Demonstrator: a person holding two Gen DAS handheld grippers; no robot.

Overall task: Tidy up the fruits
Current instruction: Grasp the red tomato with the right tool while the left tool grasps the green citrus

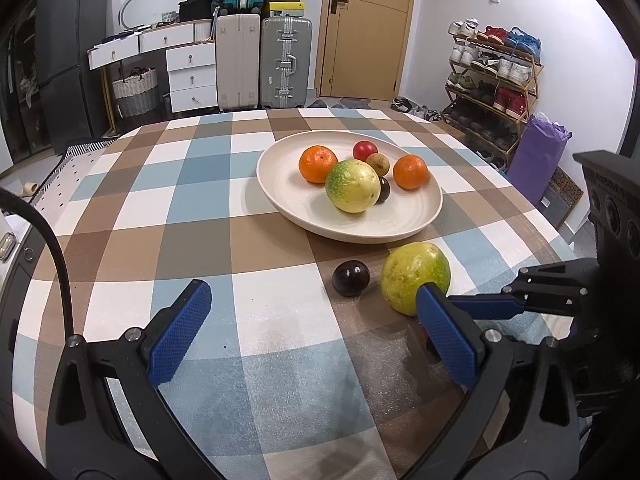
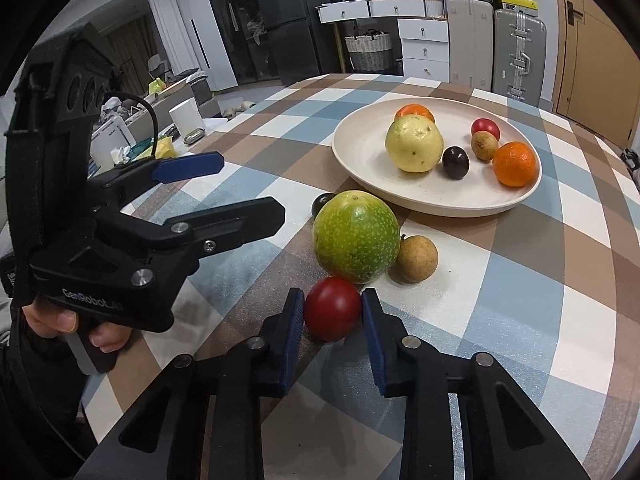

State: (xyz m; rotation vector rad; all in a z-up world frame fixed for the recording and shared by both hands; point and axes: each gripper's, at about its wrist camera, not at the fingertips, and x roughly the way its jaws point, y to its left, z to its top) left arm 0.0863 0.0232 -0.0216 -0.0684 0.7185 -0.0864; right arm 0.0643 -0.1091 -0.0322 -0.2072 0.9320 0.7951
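Now the right tongs (image 2: 333, 314) clamp a red fruit (image 2: 332, 314) on the checked surface (image 2: 520, 280); a green fruit (image 2: 355, 237) lies just beyond them, the plate (image 2: 360, 152) farther off. To their left, the left tongs (image 1: 312, 328) stand apart, empty.

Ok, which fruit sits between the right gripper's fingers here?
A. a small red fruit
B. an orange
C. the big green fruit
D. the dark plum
A: in the right wrist view the right gripper has its blue pads pressed on the small red fruit, down on the tablecloth.
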